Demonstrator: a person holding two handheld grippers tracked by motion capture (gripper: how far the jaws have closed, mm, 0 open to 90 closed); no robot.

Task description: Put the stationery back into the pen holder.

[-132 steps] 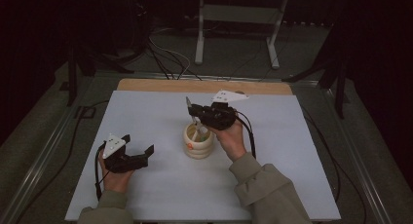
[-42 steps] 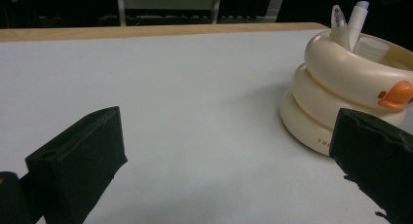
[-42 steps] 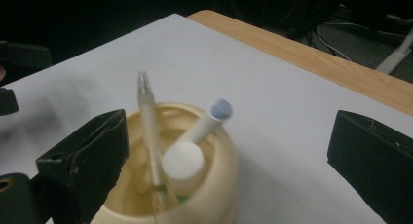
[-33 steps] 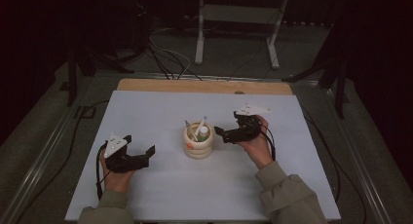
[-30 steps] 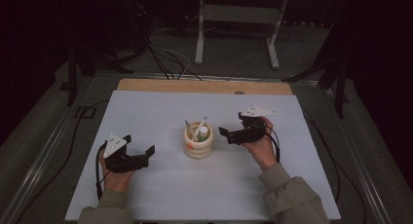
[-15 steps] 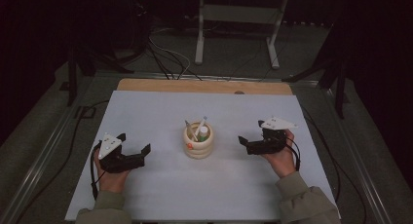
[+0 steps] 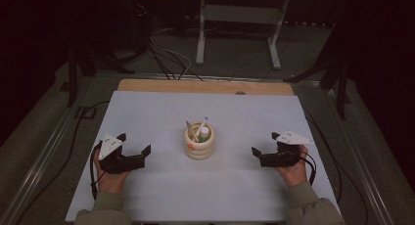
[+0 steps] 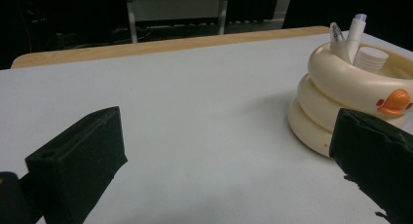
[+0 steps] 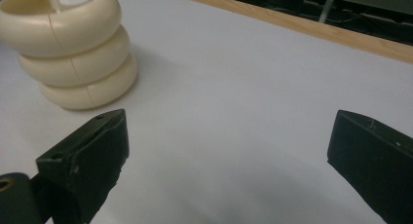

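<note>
A cream holder (image 7: pixel 199 147) made of stacked rings, with a small orange duck bill on its side, stands mid-table. Two pens (image 7: pixel 201 124) and a white-capped tube (image 7: pixel 204 132) stick up from it. My left gripper (image 7: pixel 134 144) rests on the white table at the front left, open and with nothing between its jaws. In the left gripper view (image 8: pixel 229 170) the holder (image 8: pixel 341 87) is just ahead to the right. My right gripper (image 7: pixel 263 150) rests at the front right, also open and holding nothing. In the right gripper view (image 9: pixel 229 160) the holder (image 9: pixel 68 48) stands at upper left.
The white tabletop (image 7: pixel 235 112) ends in a wooden strip (image 7: pixel 205 86) at its far edge. Beyond it stand a metal stand (image 7: pixel 240 19) and cables (image 7: pixel 166 58) on the floor. Metal rails (image 7: pixel 44 151) run along both sides of the table.
My right gripper drew back from above the holder, moving right and toward the front until it rested on the table. The left gripper shifted only slightly.
</note>
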